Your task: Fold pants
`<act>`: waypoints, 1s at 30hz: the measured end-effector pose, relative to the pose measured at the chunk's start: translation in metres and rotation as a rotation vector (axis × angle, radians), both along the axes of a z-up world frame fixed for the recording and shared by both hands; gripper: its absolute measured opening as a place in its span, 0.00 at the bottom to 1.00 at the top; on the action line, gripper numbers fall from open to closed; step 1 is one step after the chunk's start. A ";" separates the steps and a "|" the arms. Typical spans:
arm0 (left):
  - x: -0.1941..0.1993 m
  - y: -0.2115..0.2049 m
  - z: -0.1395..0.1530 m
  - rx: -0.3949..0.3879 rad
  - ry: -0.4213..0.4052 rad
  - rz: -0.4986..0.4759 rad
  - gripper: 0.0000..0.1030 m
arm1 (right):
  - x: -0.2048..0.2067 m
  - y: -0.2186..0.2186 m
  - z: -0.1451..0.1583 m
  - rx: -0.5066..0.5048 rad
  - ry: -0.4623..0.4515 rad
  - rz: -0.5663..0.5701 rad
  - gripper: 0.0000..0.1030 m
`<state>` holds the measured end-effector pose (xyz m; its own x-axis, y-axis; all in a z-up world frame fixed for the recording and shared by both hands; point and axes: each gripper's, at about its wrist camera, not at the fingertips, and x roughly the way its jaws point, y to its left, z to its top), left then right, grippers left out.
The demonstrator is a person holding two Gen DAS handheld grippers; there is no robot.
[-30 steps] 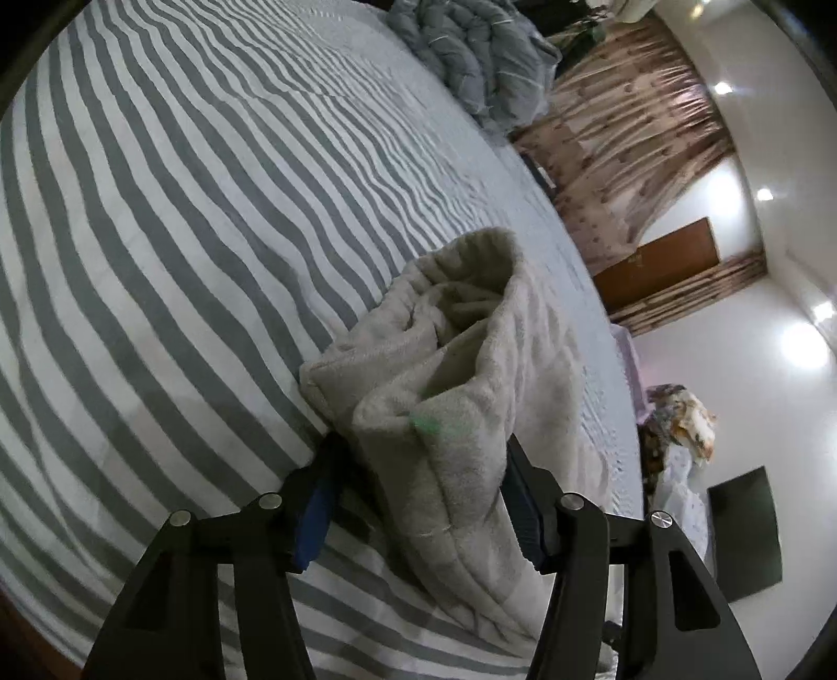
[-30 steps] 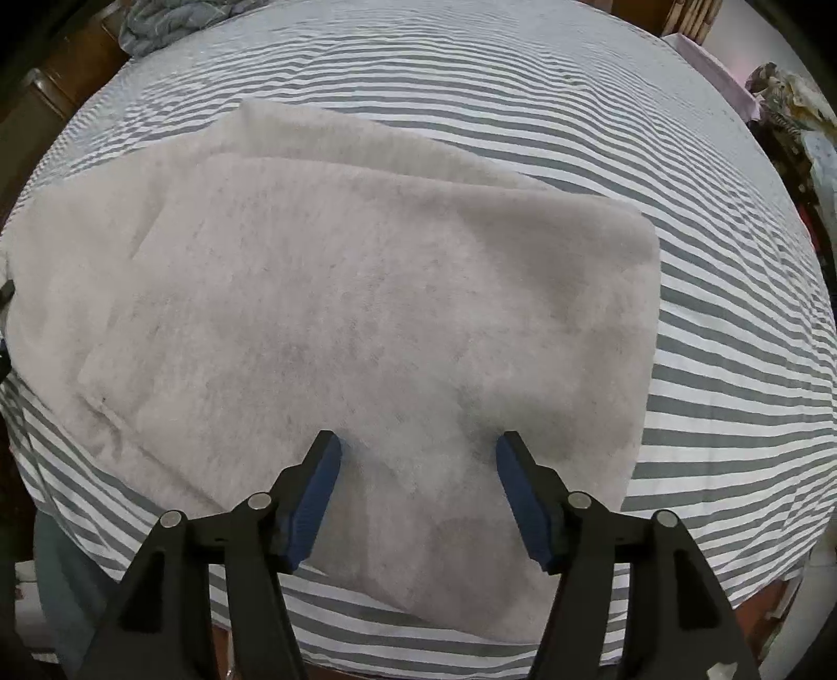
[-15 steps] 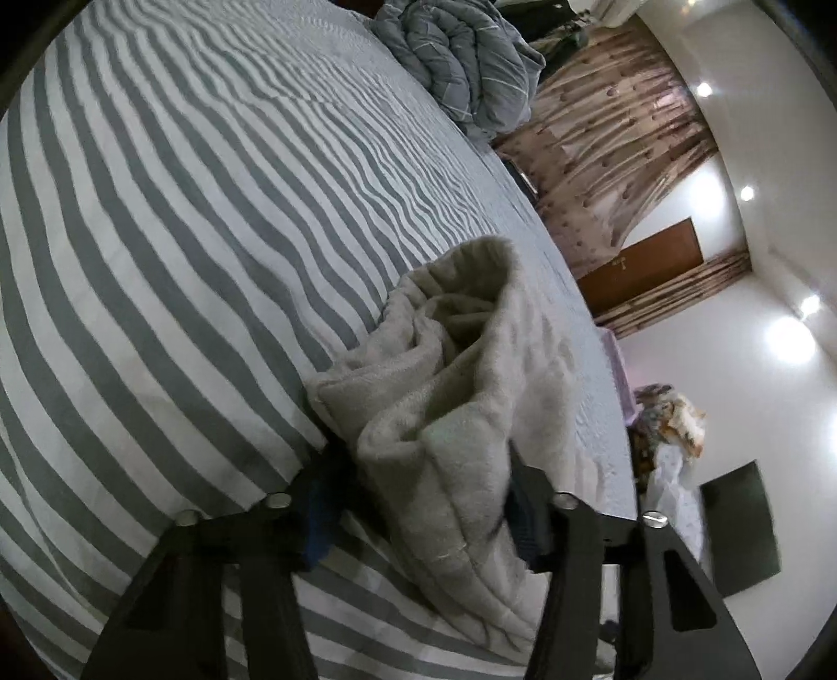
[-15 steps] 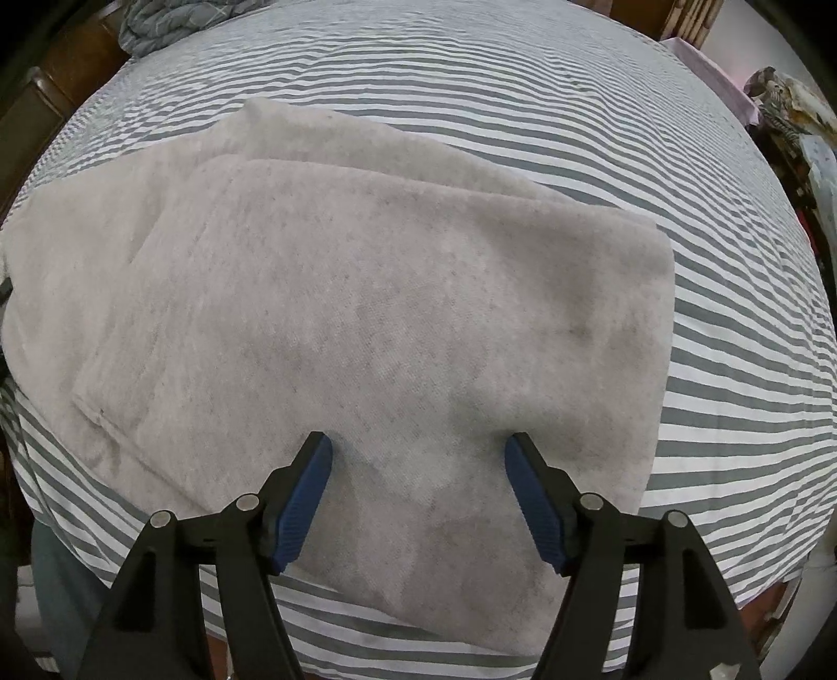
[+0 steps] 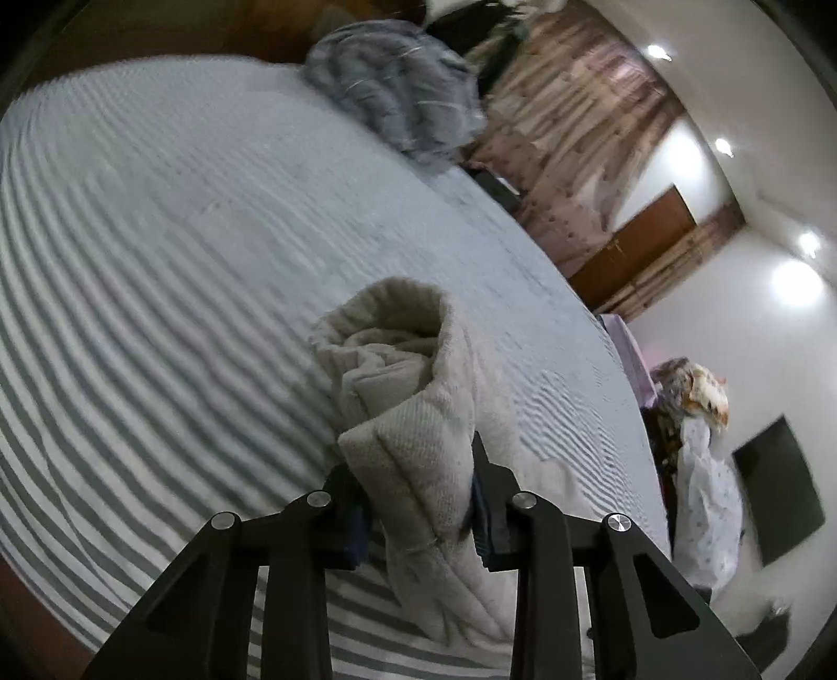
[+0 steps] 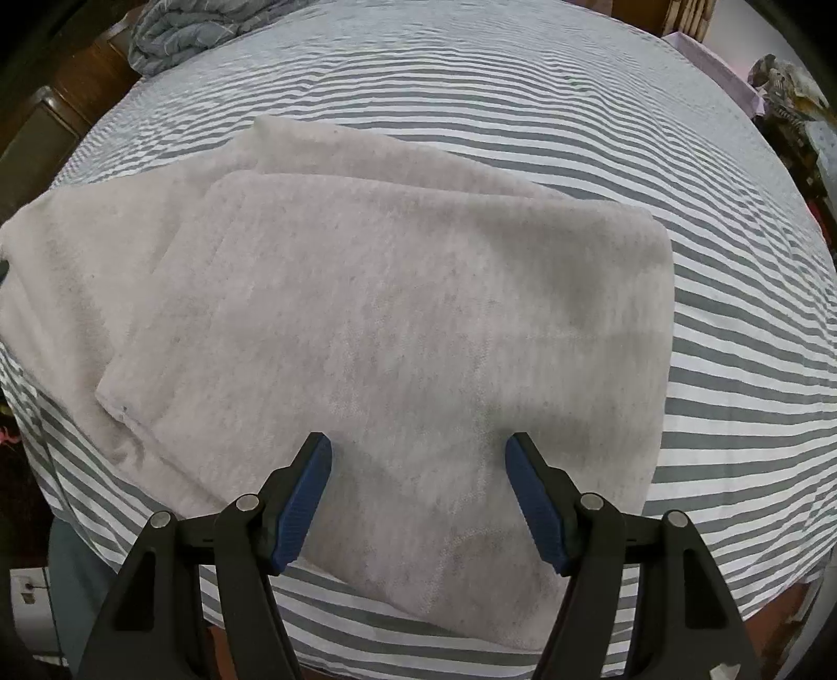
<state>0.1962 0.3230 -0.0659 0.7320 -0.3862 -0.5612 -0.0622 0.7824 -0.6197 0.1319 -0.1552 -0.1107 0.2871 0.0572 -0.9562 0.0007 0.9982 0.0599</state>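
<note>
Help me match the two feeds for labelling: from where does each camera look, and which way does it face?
Left wrist: on the left gripper, low, facing along the striped bed toward the curtains; its fingers clamp bunched beige pants.
Right wrist: on the right gripper, above, facing down on the flat folded pants; fingers open.
Shared: pants, bed, grey duvet.

striped bed (image 5: 157, 293), patterned curtains (image 5: 570, 141), white walls (image 5: 732, 335)

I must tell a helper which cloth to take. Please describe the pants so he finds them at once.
Find the bed with the grey and white striped sheet. The pants lie near its front edge, folded flat. They are plain pale beige, unlike the crumpled blue-grey blanket at the far corner.
</note>
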 end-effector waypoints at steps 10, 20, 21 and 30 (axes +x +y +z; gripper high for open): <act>-0.024 -0.130 0.103 0.301 -0.217 -0.235 0.30 | -0.016 -0.031 0.011 0.151 -0.045 -0.060 0.64; -0.059 -0.330 0.106 0.485 -0.284 -0.570 0.30 | -0.058 -0.128 0.043 0.283 -0.169 -0.222 0.64; -0.065 -0.354 0.099 0.505 -0.282 -0.605 0.30 | -0.063 -0.137 0.045 0.294 -0.179 -0.236 0.64; -0.100 -0.483 0.005 0.716 -0.246 -0.755 0.31 | -0.099 -0.203 0.027 0.373 -0.184 -0.370 0.64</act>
<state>0.0966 -0.1597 -0.0610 0.5656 -0.4258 -0.7063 0.6543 0.7530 0.0700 0.0330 -0.3583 -0.0840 0.5122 0.2460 -0.8229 0.3032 0.8446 0.4412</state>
